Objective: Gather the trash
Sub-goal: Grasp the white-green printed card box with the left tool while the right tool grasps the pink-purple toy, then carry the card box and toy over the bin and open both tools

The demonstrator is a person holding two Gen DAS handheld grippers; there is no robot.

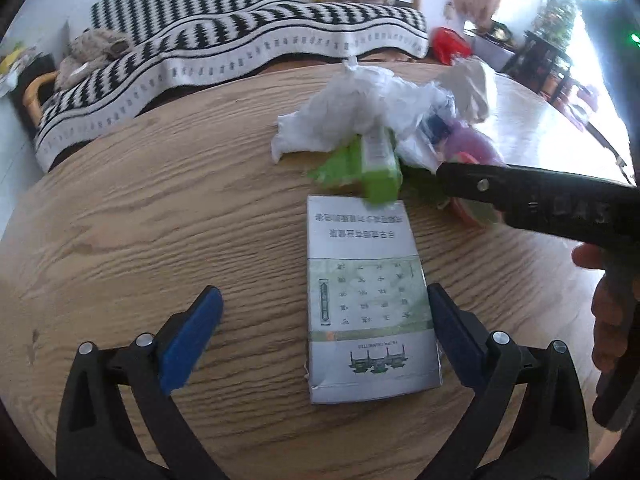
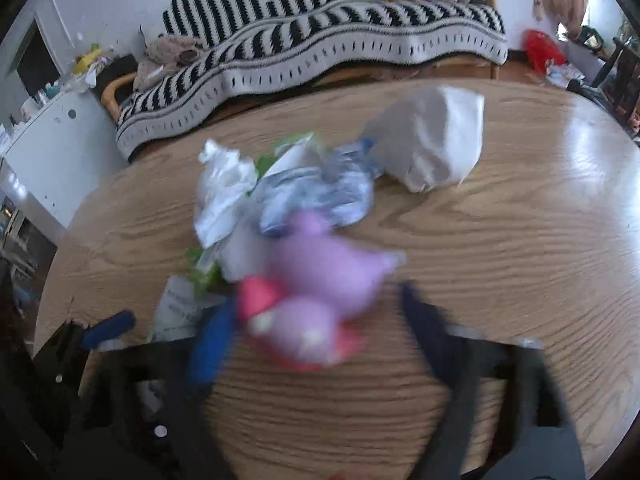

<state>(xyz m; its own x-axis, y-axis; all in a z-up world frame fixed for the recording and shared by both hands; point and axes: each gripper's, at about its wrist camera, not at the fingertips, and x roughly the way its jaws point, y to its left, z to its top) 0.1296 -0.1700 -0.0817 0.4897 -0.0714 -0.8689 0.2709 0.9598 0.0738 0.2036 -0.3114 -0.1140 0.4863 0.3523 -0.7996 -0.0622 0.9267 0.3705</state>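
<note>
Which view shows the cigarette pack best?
The left wrist view: the cigarette pack lies flat on the table, sharp and nearly whole, its print readable, between the left tool's open fingers. The right wrist view is blurred and shows only one pale corner beside the green wrapper.

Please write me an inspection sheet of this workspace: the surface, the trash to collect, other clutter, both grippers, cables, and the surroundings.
Surface: wooden table, grain visible, glare at its far right.
Job's things: flat cigarette box lying nearest; green wrapper overlapping its far end; crumpled white plastic; purple and pink wrapper; white paper wad standing apart.
Clutter: nothing seen besides the trash.
Grippers: left gripper open, cigarette box between its pads, beside the right pad, gap to the left one. Right gripper blurred, around the purple wrapper; grip cannot be told.
Cables: nothing seen.
Surroundings: sofa with black and white striped blanket, red bag on the floor, white cabinet.
</note>
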